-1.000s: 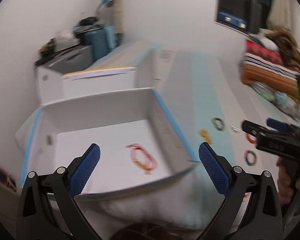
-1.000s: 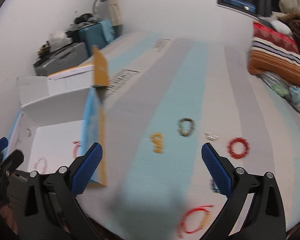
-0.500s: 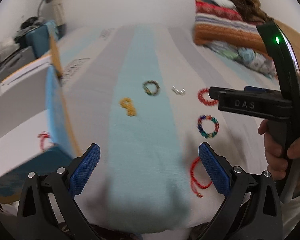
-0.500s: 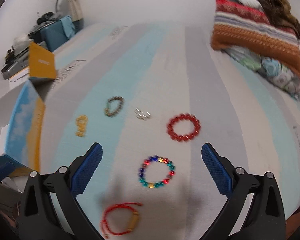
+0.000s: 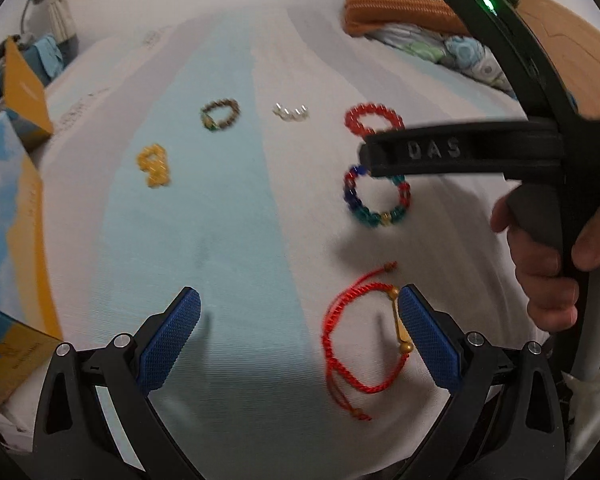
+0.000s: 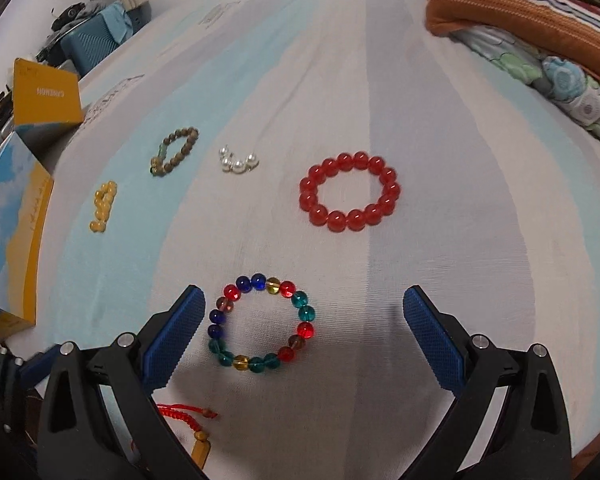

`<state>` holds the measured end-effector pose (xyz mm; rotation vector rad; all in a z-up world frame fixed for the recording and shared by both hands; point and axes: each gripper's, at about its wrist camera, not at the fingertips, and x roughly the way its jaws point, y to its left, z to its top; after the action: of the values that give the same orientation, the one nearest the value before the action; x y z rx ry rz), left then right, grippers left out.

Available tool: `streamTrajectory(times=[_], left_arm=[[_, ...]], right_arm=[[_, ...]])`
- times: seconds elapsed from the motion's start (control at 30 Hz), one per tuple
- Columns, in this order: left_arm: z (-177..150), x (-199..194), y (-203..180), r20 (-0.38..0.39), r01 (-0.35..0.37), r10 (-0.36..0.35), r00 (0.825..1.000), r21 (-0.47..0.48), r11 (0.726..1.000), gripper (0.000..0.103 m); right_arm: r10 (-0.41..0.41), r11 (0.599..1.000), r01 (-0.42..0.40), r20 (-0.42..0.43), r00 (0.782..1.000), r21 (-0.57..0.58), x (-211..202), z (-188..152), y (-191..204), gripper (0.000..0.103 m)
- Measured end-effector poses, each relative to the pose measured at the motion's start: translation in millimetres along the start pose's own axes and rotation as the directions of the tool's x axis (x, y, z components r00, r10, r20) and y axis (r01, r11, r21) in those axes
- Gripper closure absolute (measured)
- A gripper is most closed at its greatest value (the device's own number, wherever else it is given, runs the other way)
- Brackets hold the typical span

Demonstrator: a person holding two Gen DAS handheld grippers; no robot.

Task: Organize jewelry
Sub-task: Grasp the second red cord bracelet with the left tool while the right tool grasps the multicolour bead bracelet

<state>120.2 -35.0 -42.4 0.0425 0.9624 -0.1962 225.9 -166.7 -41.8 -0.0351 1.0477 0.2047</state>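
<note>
Several bracelets lie on a striped bed sheet (image 6: 260, 80). My right gripper (image 6: 300, 336) is open, low over a multicoloured glass bead bracelet (image 6: 262, 326), which lies just inside its left finger. Beyond it are a red bead bracelet (image 6: 350, 192), small pearls (image 6: 238, 162), a brown bead bracelet (image 6: 174, 152) and a yellow bead piece (image 6: 103, 206). My left gripper (image 5: 298, 332) is open with nothing between its fingers; a red cord bracelet (image 5: 360, 336) with a gold bar lies by its right finger. The multicoloured bracelet (image 5: 376, 200) shows partly under the right gripper's black body (image 5: 460, 152).
A blue and yellow cardboard box (image 6: 8, 232) with a raised yellow flap (image 6: 44, 96) stands at the left. Folded striped and floral bedding (image 6: 540, 28) lies at the back right. A hand (image 5: 548, 248) holds the right gripper's handle. A blue suitcase (image 6: 96, 40) sits beyond the bed.
Both grippers have swung right from the open box to the jewelry on the sheet and come lower. The right one now hangs over the multicoloured bracelet, the left by the red cord bracelet.
</note>
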Motion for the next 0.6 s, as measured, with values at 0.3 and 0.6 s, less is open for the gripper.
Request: streamTrajectory(times=[0.3,0.6], left_arm=[[-3.8,21.6,6.5,-0.061,-0.012,0.011,0.998,-0.012,1.0,0.011],[-11.1,27.9,8.1,-0.08,-0.022,0.021,0.997,-0.013,1.0,0.027]], right_arm=[[0.004,1.0,-0.003,-0.077,0.997,0.014,24.5,-3.9,-6.1,0.013],[-0.059,0.998,0.056,-0.075,0.995,-0.031,26.5,-7.3,-1.7,0.038]])
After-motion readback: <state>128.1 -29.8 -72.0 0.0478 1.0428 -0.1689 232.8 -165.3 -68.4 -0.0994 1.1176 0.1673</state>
